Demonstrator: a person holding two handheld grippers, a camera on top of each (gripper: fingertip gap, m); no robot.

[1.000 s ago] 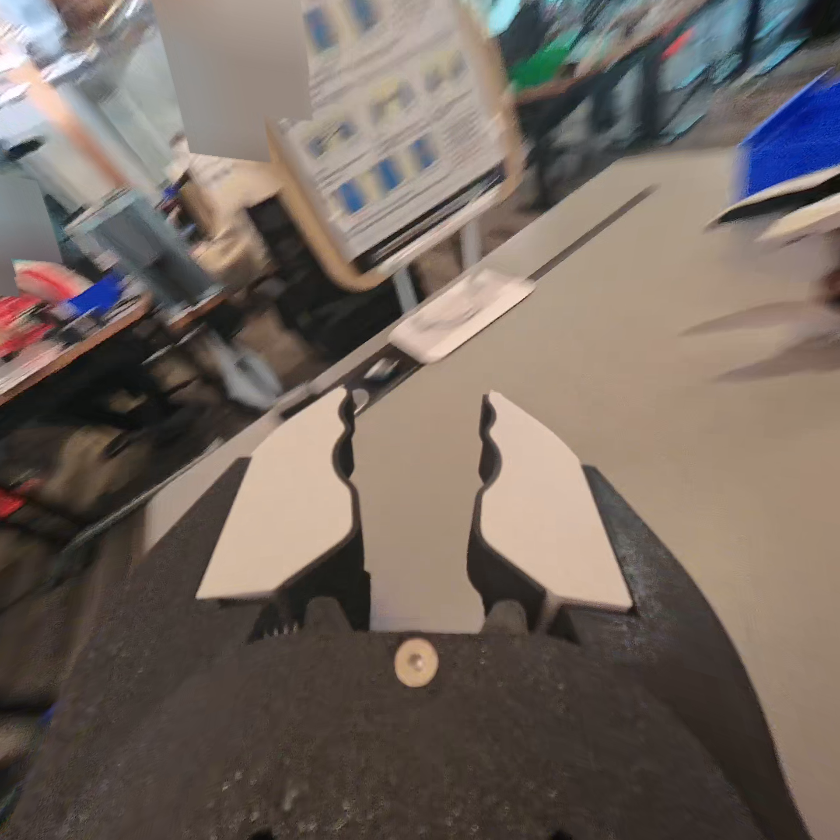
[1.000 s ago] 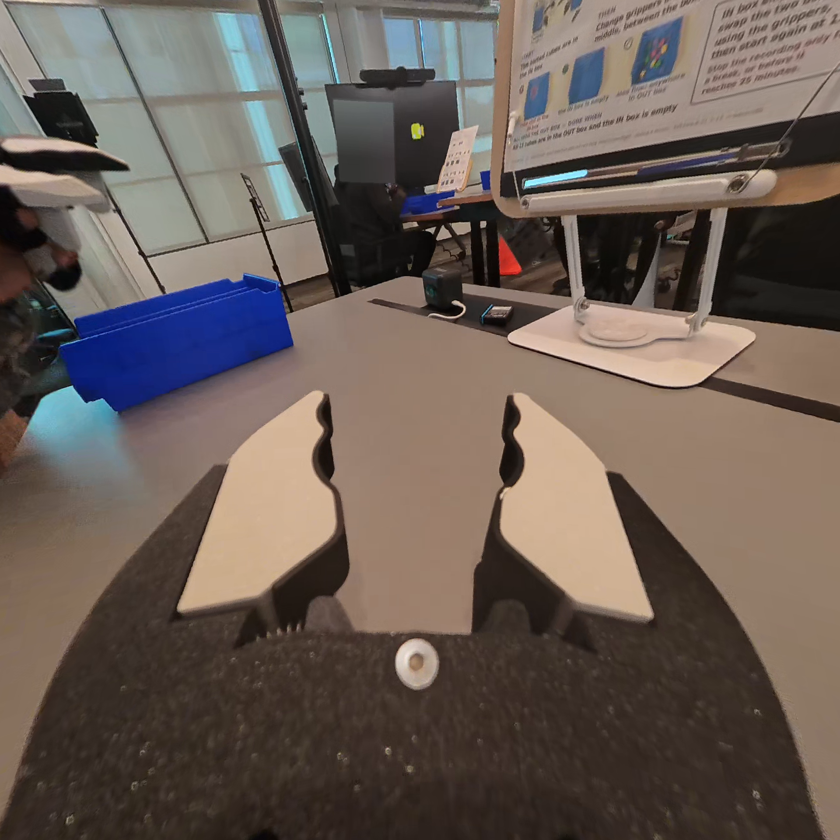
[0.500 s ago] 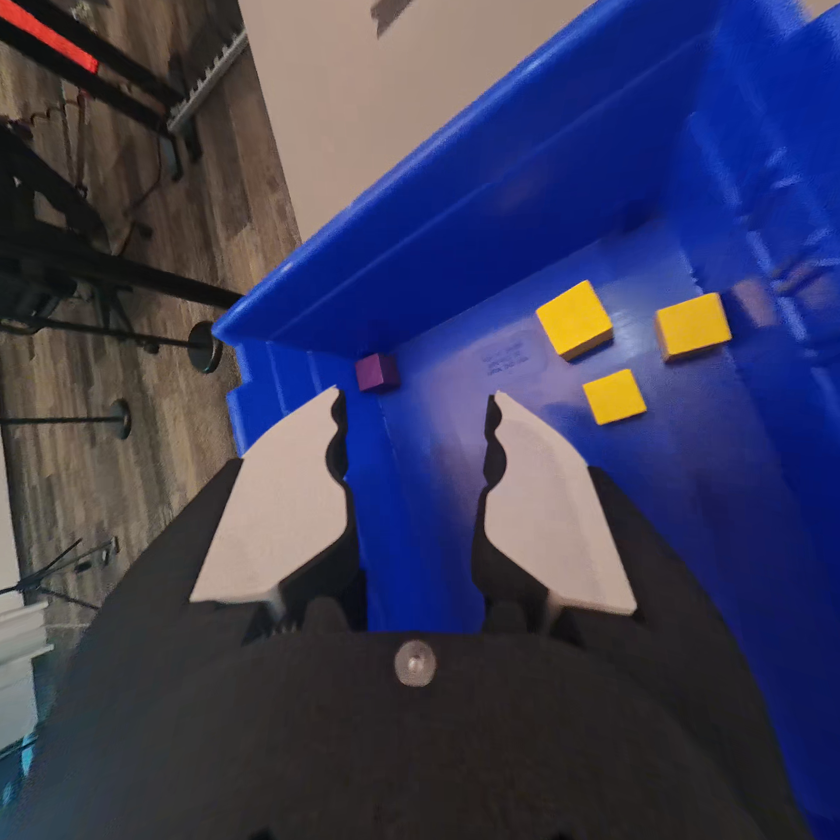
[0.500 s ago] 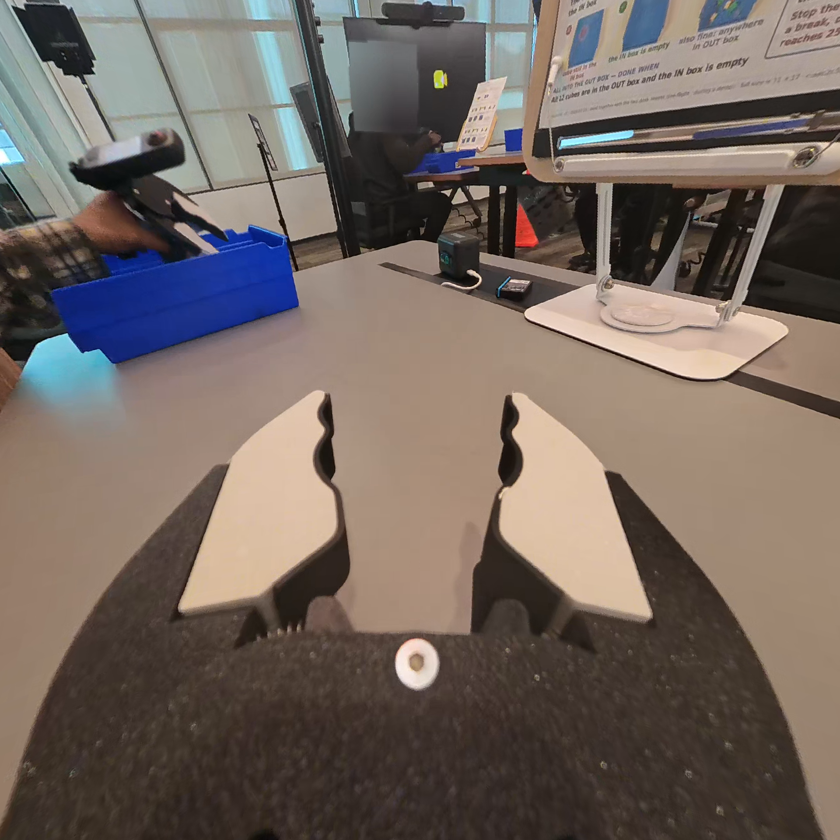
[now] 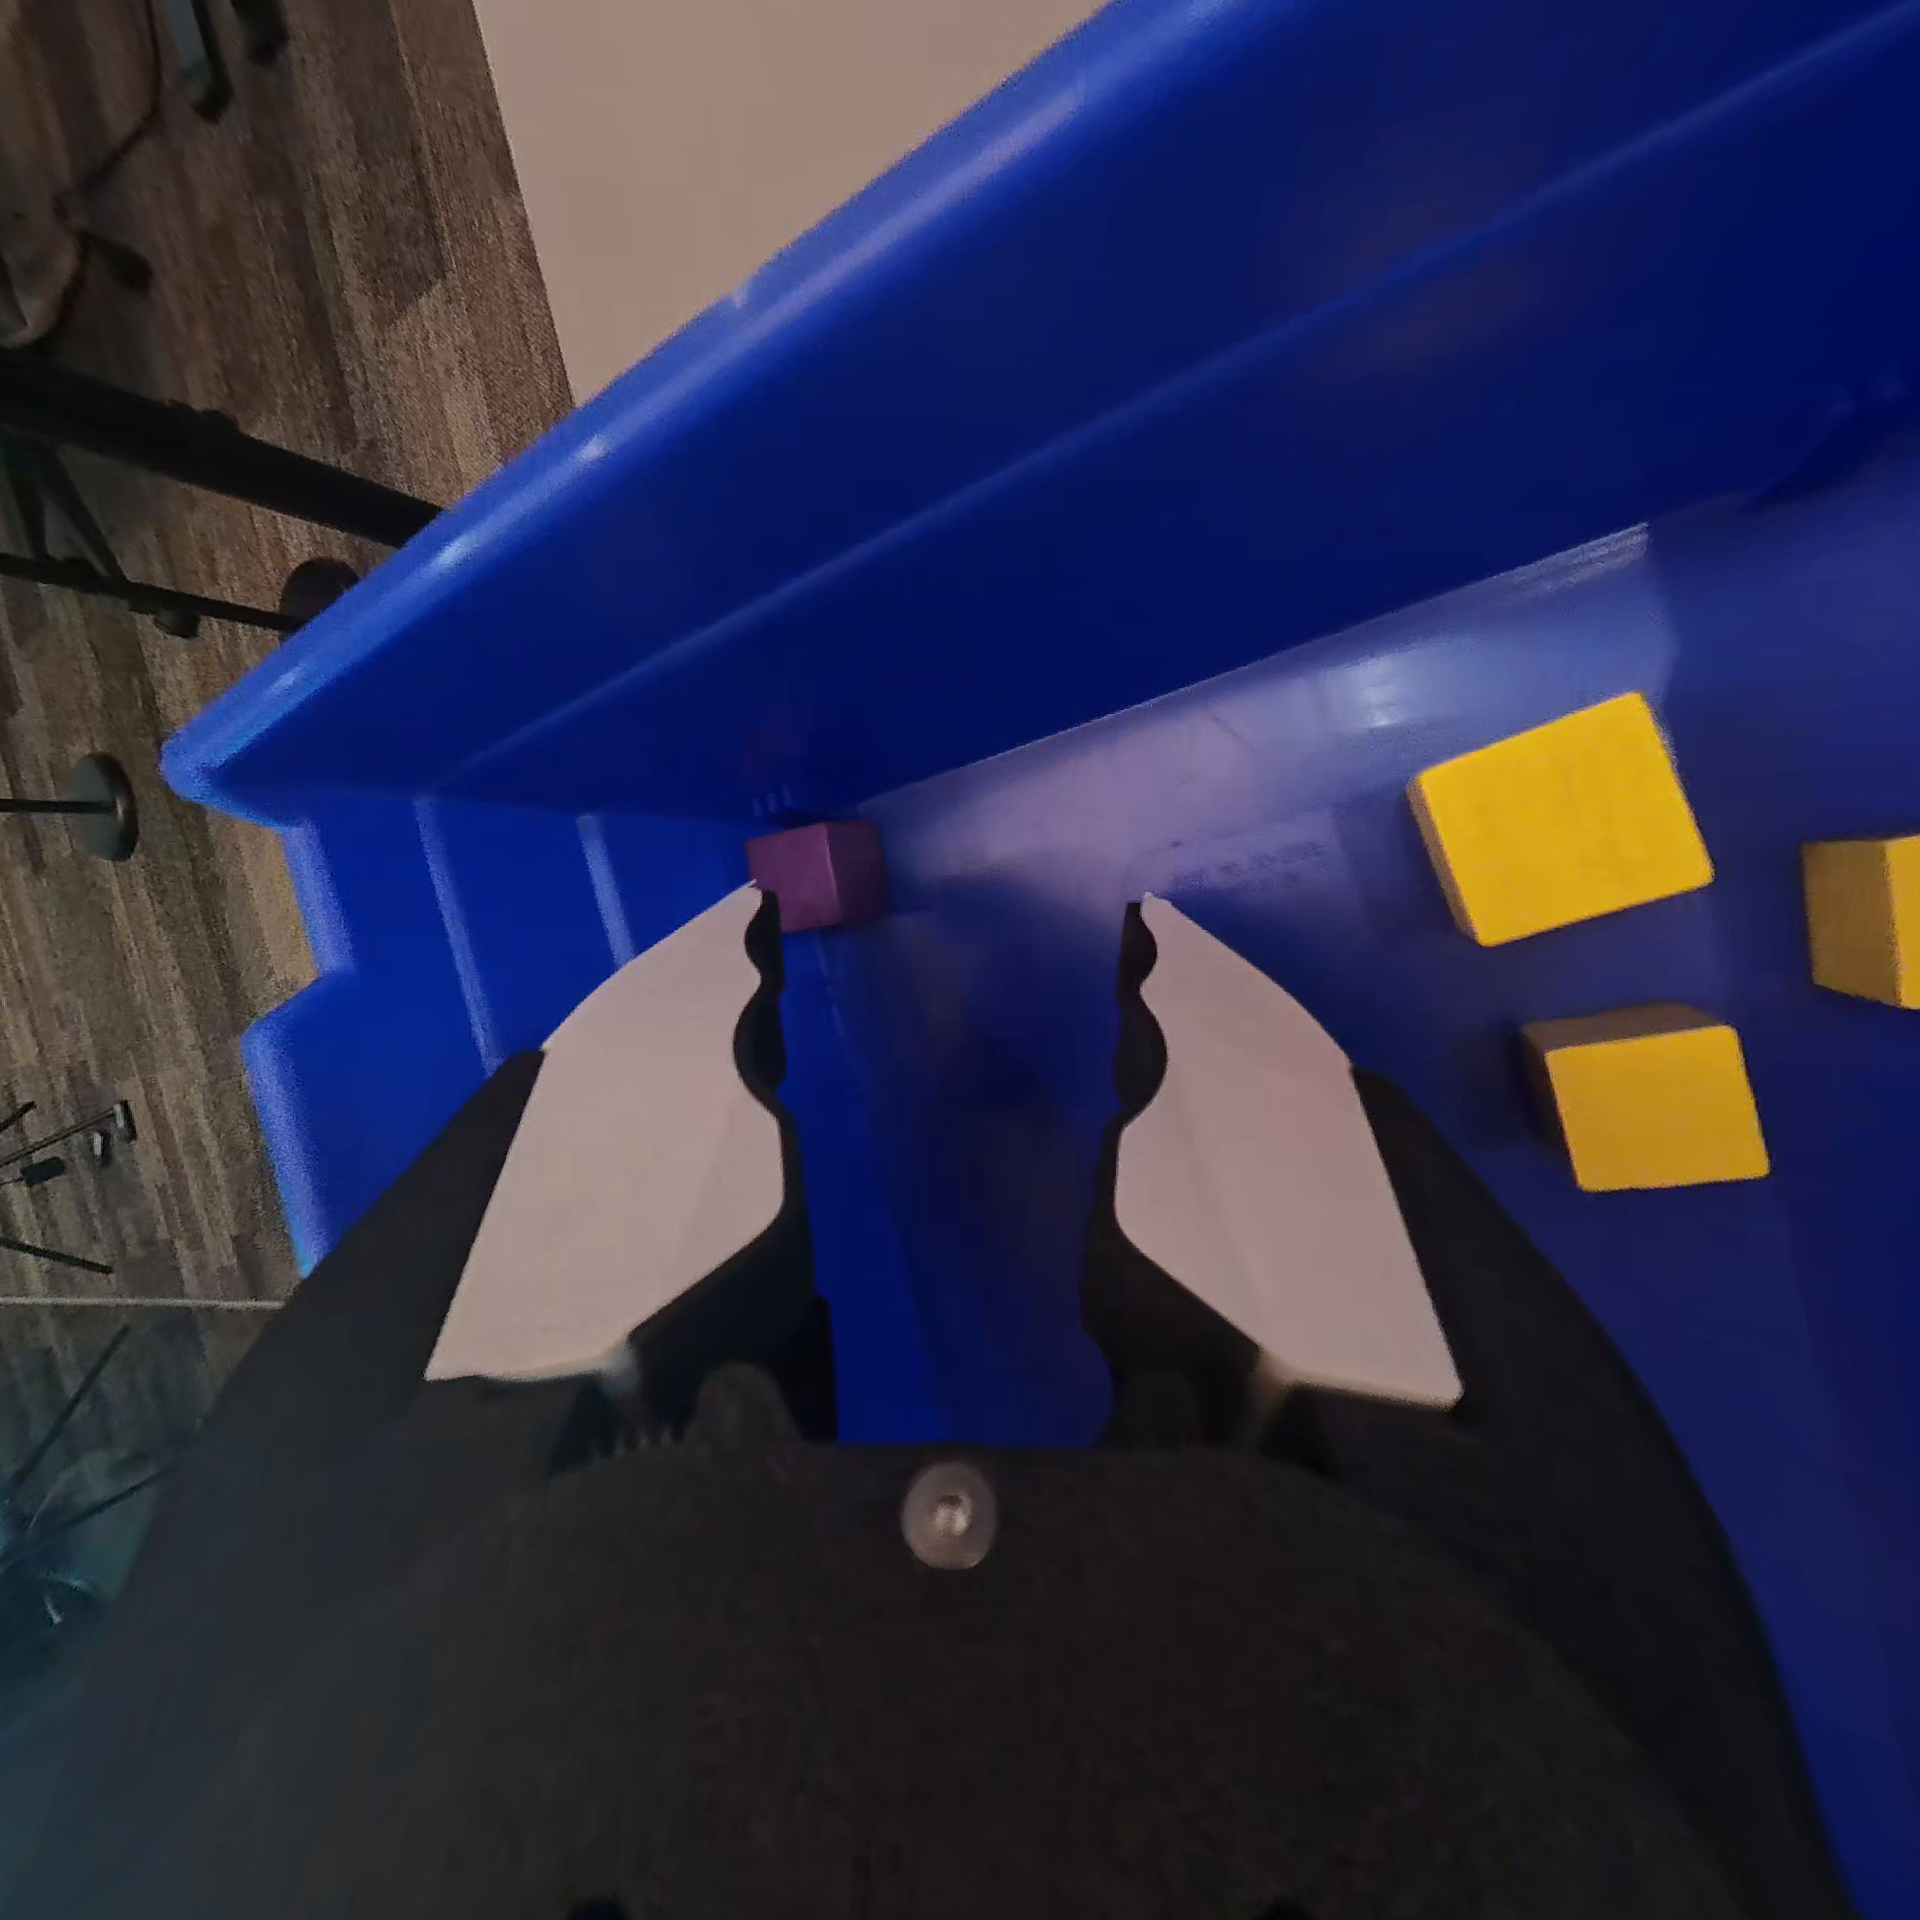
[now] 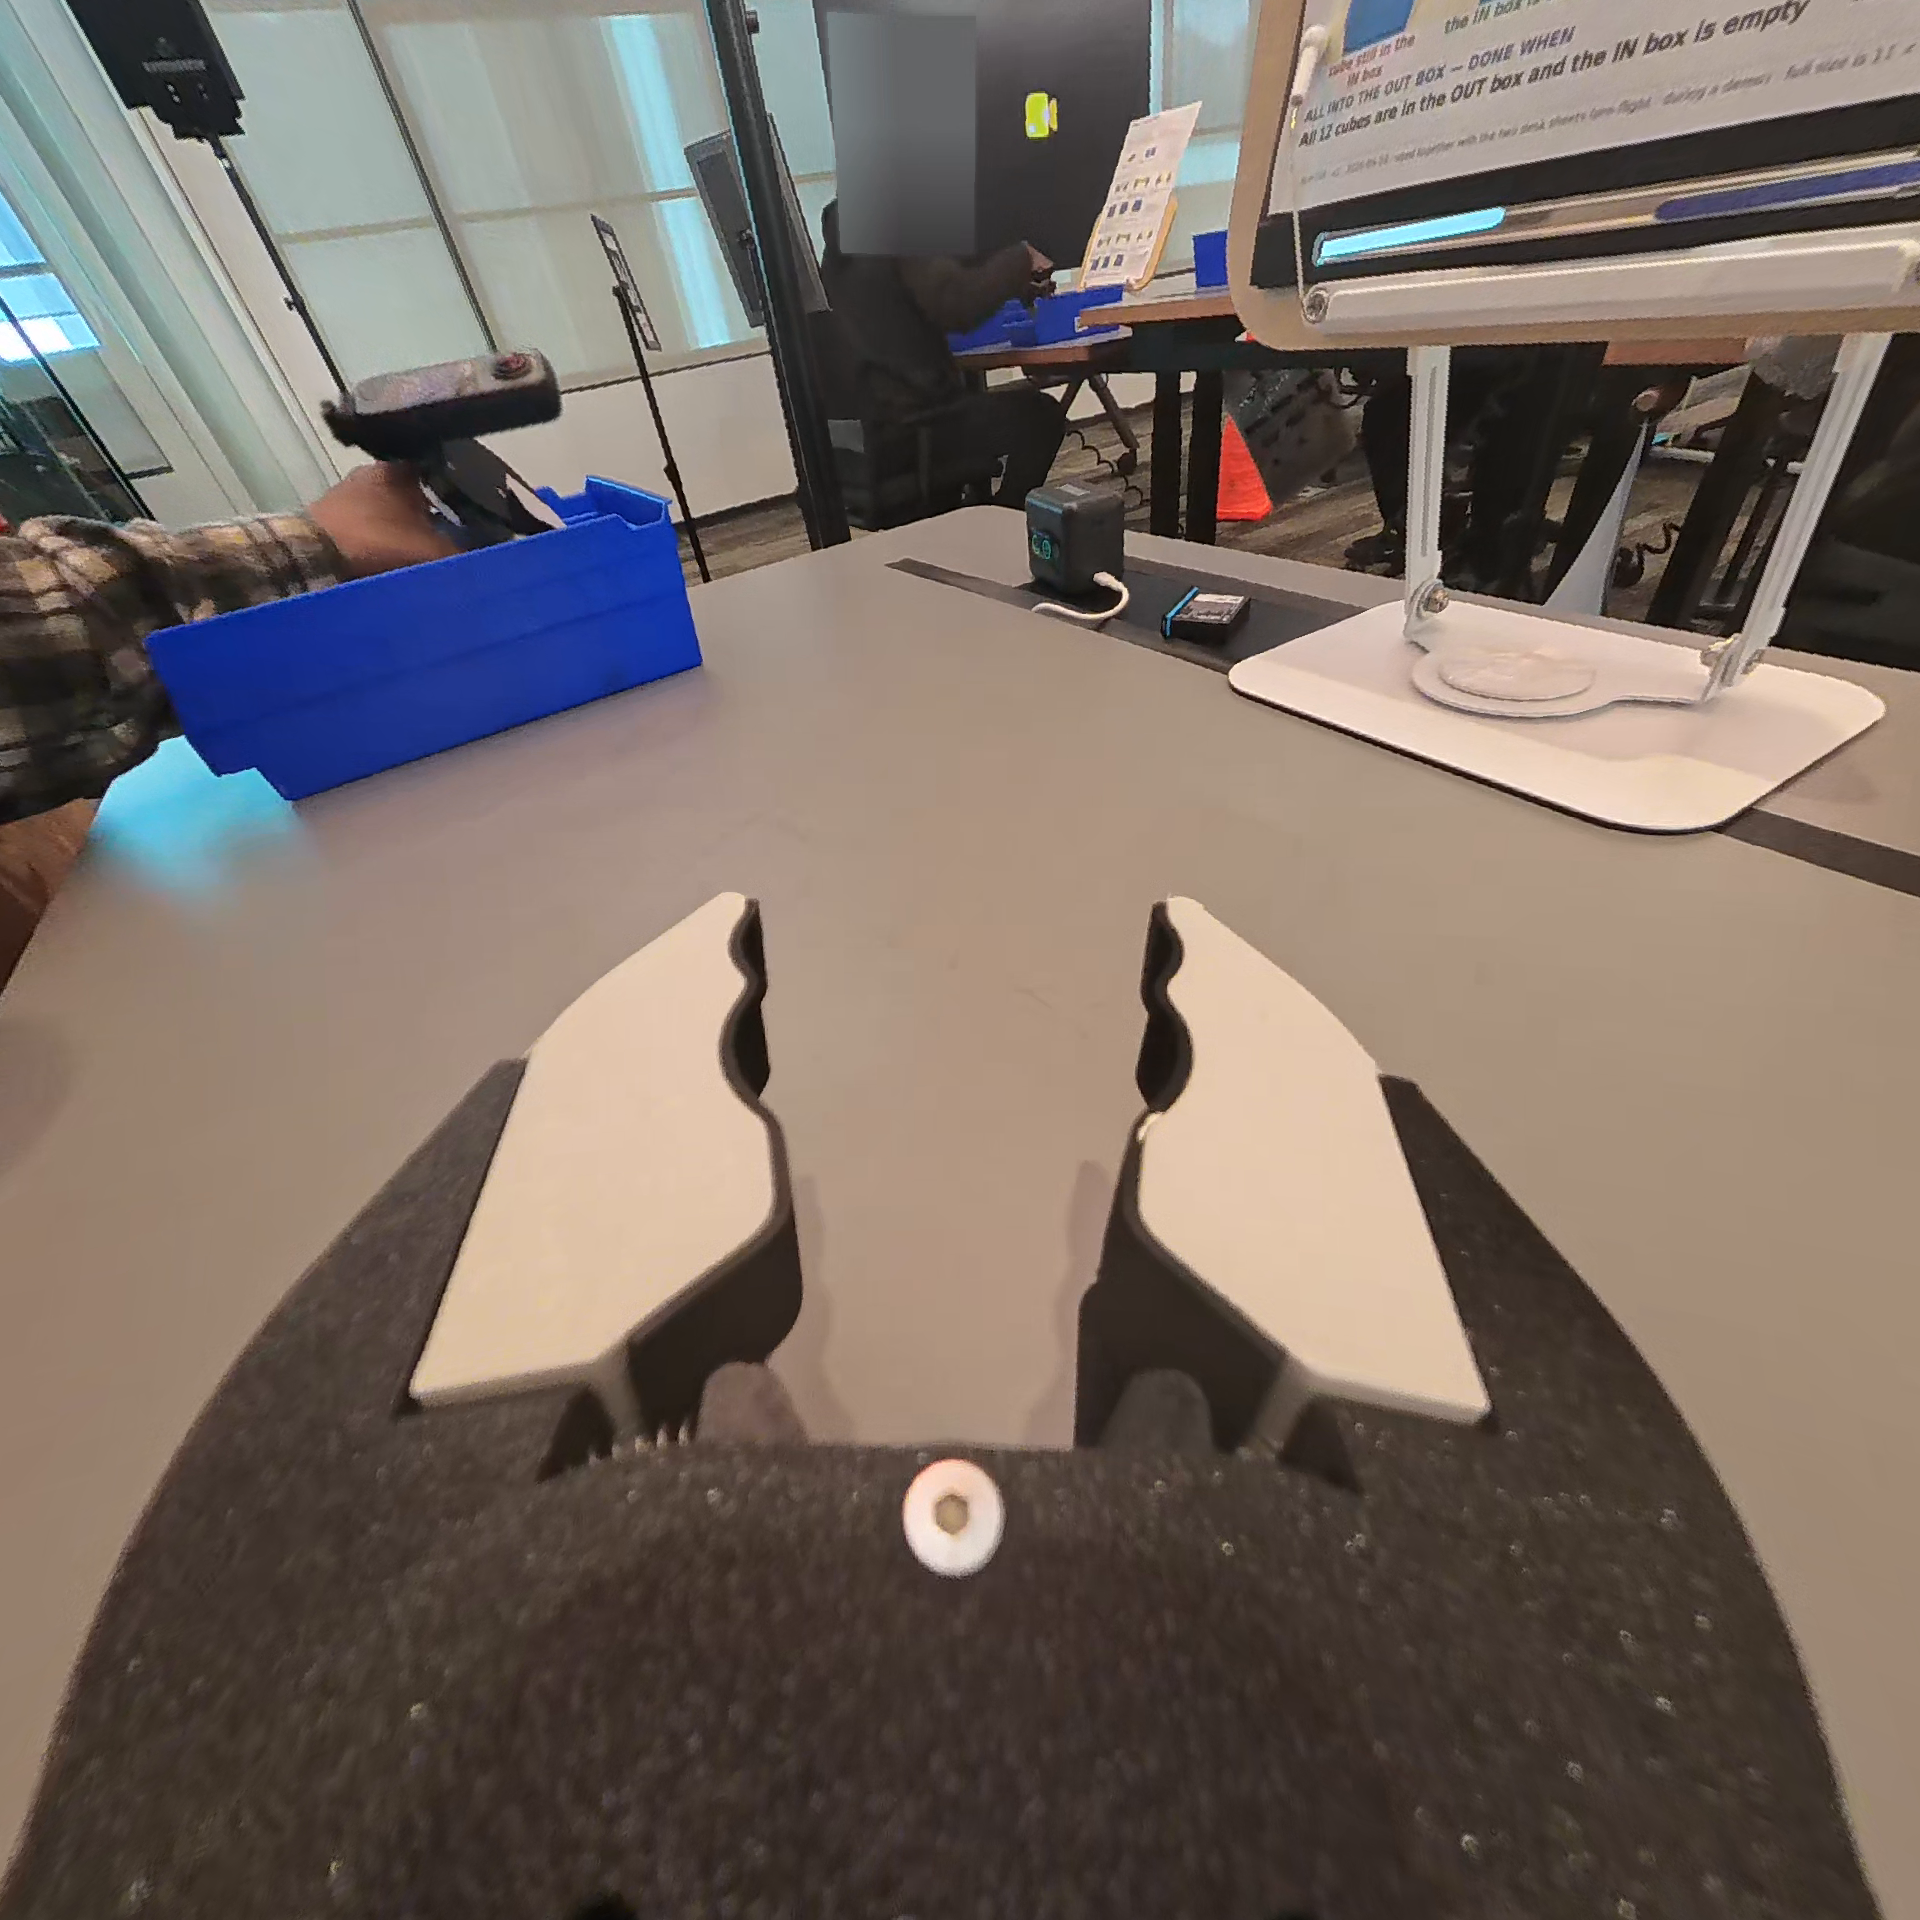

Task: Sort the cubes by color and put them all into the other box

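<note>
1. Your left gripper (image 5: 948, 904) is spread wide with nothing between its fingers, pointing down into the blue box (image 5: 1039, 436). Your right gripper (image 6: 954, 904) is just as wide apart and empty, low over the bare grey table (image 6: 935, 790).
2. The table gives your right gripper open room on every side: the blue box (image 6: 436, 665) sits well off toward the far left corner, and the white stand base (image 6: 1558, 727) well off to the far right.
3. The box's long wall runs diagonally across the left wrist view, and it meets the short end wall at a corner just ahead of your left fingertip.
4. Three yellow cubes lie on the box floor to the right of your left gripper: the biggest-looking one (image 5: 1558, 816) farthest up, one (image 5: 1652, 1101) nearer your right finger, and one (image 5: 1870, 920) cut by the frame edge. They sit apart from each other.
5. The purple cube (image 5: 826, 871) is tucked tight into that corner, against both walls, right at the tip of your left finger (image 5: 623, 1164); whether they touch cannot be told.
6. A stretch of bare blue floor lies between the purple cube and the yellow ones.
</note>
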